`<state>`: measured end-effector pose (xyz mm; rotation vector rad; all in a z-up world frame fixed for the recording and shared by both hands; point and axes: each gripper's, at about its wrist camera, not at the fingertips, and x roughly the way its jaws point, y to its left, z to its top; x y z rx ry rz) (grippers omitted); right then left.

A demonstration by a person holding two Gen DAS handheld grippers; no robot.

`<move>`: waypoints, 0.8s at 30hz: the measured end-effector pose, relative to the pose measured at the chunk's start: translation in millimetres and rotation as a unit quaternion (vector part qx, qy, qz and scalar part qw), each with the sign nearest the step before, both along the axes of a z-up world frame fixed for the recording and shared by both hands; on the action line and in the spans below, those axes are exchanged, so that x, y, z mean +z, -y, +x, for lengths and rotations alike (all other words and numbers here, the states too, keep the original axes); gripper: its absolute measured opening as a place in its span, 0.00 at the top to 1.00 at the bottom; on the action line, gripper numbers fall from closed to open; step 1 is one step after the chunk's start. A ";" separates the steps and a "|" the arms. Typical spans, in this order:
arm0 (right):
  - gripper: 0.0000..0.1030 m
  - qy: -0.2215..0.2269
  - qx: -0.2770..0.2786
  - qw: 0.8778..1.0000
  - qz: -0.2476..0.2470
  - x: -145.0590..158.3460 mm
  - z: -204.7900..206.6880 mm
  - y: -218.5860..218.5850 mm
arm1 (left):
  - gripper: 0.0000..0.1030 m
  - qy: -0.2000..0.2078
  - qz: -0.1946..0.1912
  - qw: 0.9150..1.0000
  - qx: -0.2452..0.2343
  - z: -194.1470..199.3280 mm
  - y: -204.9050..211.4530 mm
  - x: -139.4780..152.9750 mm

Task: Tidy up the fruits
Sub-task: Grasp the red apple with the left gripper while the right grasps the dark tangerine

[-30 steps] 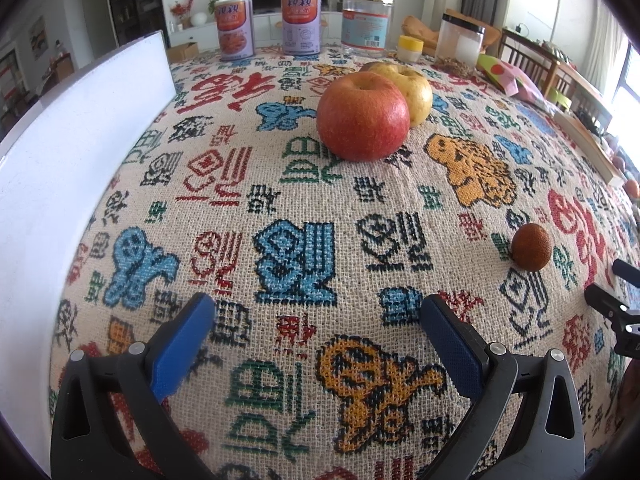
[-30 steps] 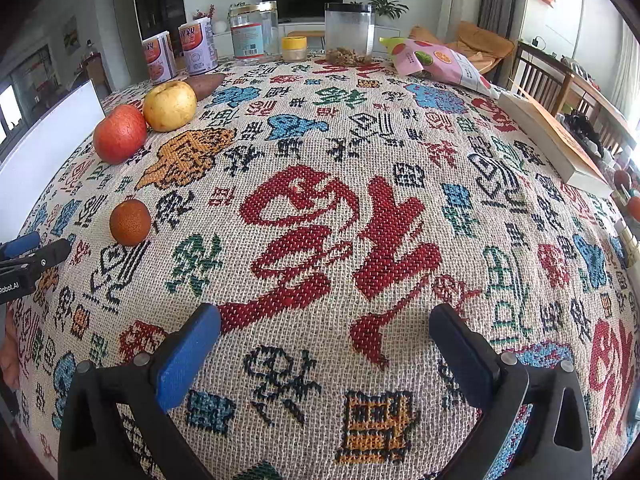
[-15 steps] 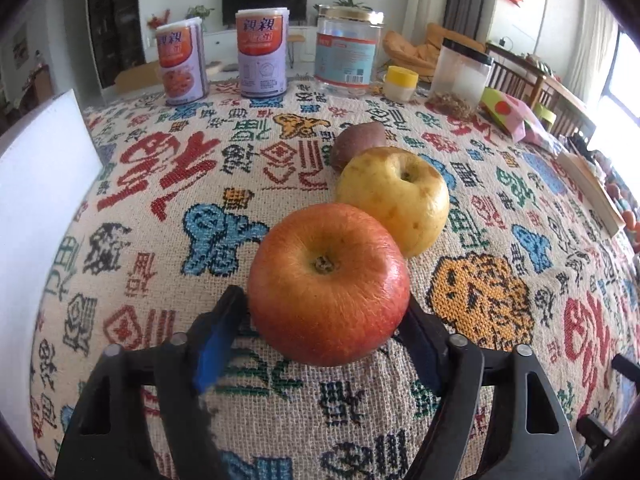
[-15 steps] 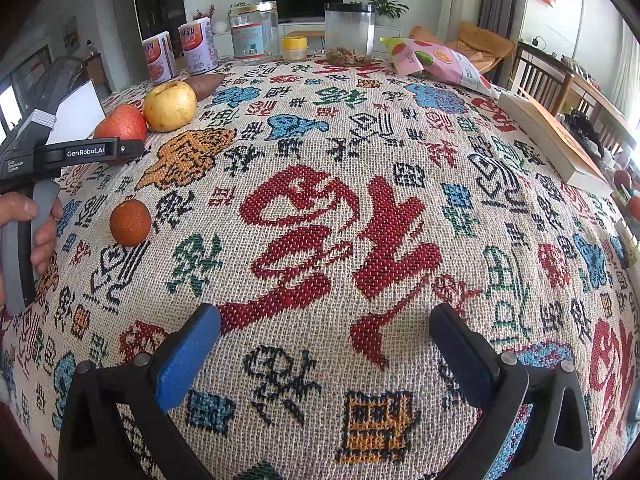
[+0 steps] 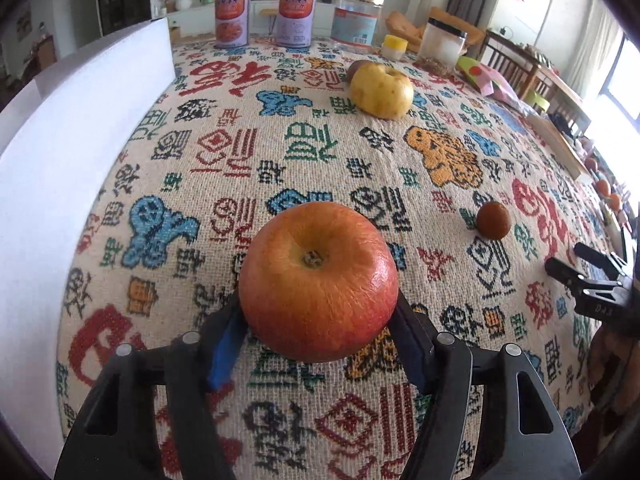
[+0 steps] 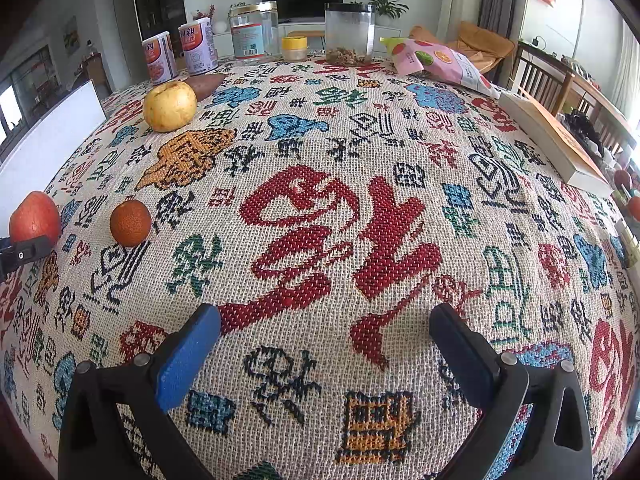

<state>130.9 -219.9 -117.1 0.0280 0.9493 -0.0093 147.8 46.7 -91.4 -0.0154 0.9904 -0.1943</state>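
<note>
Your left gripper (image 5: 320, 320) clamps the red apple (image 5: 318, 282) above the cloth; your right gripper (image 6: 324, 344) gapes wide, empty. The apple's round, smooth sides could let it slip and roll off the table.

Along the far edge of your patterned tablecloth (image 6: 320, 208) stand two cans (image 6: 160, 56), a clear jar (image 6: 252, 30), a small yellow-lidded pot (image 6: 294, 48) and a dark-lidded container (image 6: 350, 32); a book (image 6: 556, 140) lies by the right edge
</note>
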 end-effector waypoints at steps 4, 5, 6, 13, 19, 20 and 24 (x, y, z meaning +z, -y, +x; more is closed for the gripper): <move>0.00 0.000 0.000 1.000 0.000 0.0 0.0 0.0 | 0.16 0.041 0.044 0.998 0.019 -4.1 2.7 -3.3; 0.00 0.000 0.000 1.000 0.000 -0.1 0.0 0.1 | 0.12 0.046 0.051 0.997 0.028 -2.2 2.0 -4.9; 0.00 0.000 0.000 1.000 0.000 0.1 0.0 0.0 | 0.07 0.045 0.054 0.997 0.037 -1.7 -0.6 -8.8; 0.00 0.000 0.000 1.000 0.000 -0.1 0.0 0.0 | 0.01 0.029 0.050 0.997 0.046 1.6 -8.5 -11.8; 0.00 0.050 0.053 0.997 0.020 15.8 -14.7 -23.3 | 0.00 0.029 0.049 0.997 0.047 0.7 -7.9 -13.5; 0.00 0.060 0.072 0.995 0.033 20.0 -16.2 -33.5 | 0.00 0.029 0.050 0.997 0.047 0.7 -7.7 -13.5; 0.01 0.066 0.131 0.989 0.035 28.0 0.8 -79.2 | 0.00 0.029 0.050 0.997 0.047 0.8 -7.8 -13.5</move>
